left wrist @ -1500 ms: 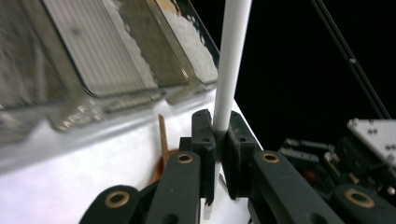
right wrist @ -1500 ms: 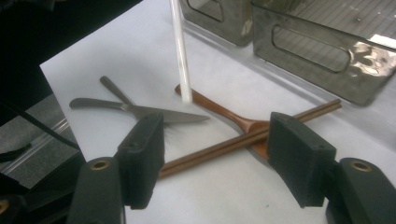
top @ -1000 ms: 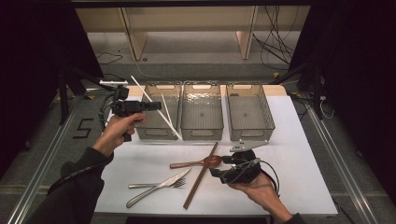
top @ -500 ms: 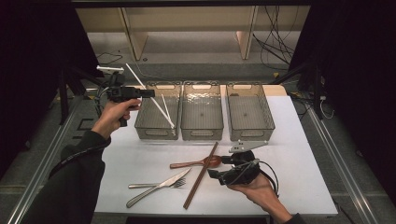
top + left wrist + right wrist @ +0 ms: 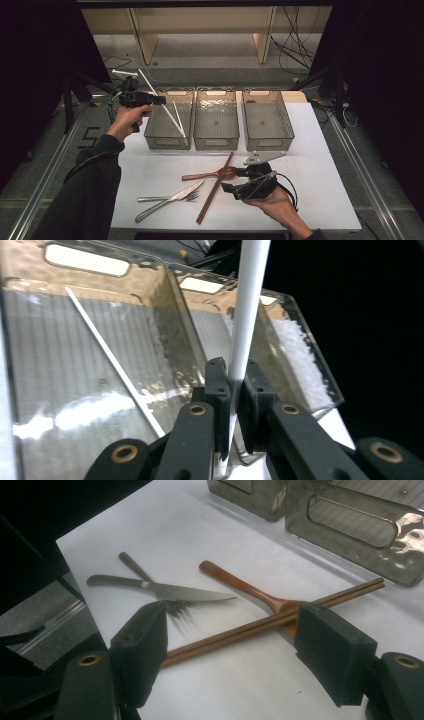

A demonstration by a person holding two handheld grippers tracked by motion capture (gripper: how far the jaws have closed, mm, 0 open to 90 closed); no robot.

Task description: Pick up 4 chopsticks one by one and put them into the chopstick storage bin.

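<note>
Left claw (image 5: 161,100) clenched on white chopstick (image 5: 246,325), held above left bin (image 5: 167,142); second white chopstick (image 5: 178,119) lies inside. Right claw (image 5: 230,655) released, low over brown chopsticks (image 5: 240,630) on worktop (image 5: 310,150).

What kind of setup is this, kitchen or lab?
Likely a lab recording rig, not a kitchen: a white table with three clear bins in a row, loose cutlery, hand-held grippers, cables on the floor behind, dark surroundings.
</note>
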